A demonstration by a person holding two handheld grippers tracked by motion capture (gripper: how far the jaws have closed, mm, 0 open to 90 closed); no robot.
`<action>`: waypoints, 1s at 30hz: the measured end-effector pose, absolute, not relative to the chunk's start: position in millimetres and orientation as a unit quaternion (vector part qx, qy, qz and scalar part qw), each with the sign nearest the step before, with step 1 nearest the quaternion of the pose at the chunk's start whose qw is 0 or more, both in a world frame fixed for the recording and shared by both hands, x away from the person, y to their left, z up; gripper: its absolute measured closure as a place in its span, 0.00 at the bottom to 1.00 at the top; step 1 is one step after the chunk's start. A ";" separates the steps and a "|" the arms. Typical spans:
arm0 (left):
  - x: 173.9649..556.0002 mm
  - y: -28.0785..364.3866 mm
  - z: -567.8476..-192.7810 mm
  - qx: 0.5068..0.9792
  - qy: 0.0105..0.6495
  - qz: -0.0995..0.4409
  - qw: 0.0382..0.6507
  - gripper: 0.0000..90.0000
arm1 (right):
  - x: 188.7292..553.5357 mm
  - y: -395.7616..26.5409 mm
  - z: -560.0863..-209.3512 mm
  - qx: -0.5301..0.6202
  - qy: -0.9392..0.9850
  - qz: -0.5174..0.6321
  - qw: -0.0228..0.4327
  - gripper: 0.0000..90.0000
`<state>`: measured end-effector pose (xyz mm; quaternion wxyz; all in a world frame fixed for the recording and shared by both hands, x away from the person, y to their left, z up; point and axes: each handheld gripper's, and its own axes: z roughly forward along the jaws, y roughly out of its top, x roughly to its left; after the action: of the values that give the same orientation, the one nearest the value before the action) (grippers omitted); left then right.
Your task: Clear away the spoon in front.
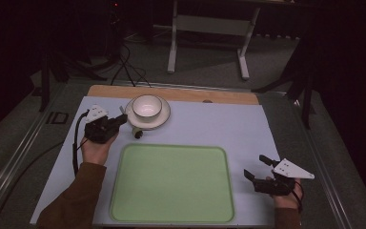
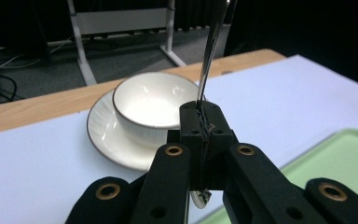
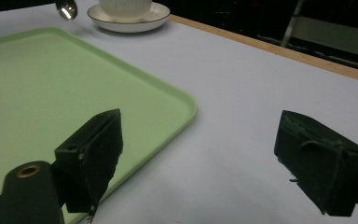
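Item: slim polished metal spoon point(image 2: 208, 56), being gripped by its handle in the clamped-shut left gripper point(image 2: 204, 122) and hanging bowl-end down just beside the white ribbed ceramic bowl point(image 1: 147, 106) on its dark-rimmed white saucer point(image 1: 163, 119). Step in hand, by judgement: carrying the spoon, probably to the pale green plastic tray point(image 1: 171, 183). Next move is calling for clearing the tray's raised rim. Right gripper point(image 1: 262, 171) is resting with jaws spread and nothing between them, beside the tray; open mat lying all round.

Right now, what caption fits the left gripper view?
Hand-held gripper clamps a metal spoon beside a white bowl on its saucer.
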<state>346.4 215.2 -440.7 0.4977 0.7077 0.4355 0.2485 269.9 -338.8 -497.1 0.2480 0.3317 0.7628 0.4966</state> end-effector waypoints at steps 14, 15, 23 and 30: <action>350.3 216.8 -452.6 0.729 0.448 0.226 0.465 0.99 | 270.5 -338.0 -497.6 0.331 0.765 0.494 0.248 0.17; 352.5 215.4 -453.9 0.727 0.449 0.227 0.468 0.99 | 270.6 -338.1 -497.6 0.331 0.765 0.494 0.248 0.17; 371.1 204.8 -467.9 0.716 0.451 0.232 0.480 1.00 | 270.4 -338.7 -497.5 0.332 0.764 0.494 0.248 0.17; 373.0 202.7 -470.3 0.715 0.450 0.214 0.491 1.00 | 270.5 -339.1 -497.5 0.332 0.764 0.495 0.247 0.17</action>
<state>373.0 202.7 -470.3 0.4906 0.7153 0.4496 0.2135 270.5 -339.1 -497.5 0.2474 0.3315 0.7644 0.4946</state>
